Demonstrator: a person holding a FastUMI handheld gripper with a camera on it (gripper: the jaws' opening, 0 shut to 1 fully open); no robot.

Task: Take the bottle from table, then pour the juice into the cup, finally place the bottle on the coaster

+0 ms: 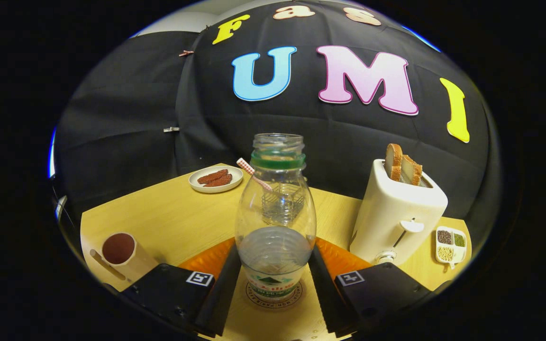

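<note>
Clear plastic bottle [275, 213], uncapped, stands upright on the round printed coaster [274, 296], apparently its final resting place; the gripper [274, 284] flanks its base, grip uncertain. White cup [120, 250] holds dark juice.

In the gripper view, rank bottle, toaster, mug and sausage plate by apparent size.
1. Bottle, between the hand-held gripper fingers; nearness inflates it.
2. Toaster.
3. Mug and sausage plate look alike; unranked.
</note>
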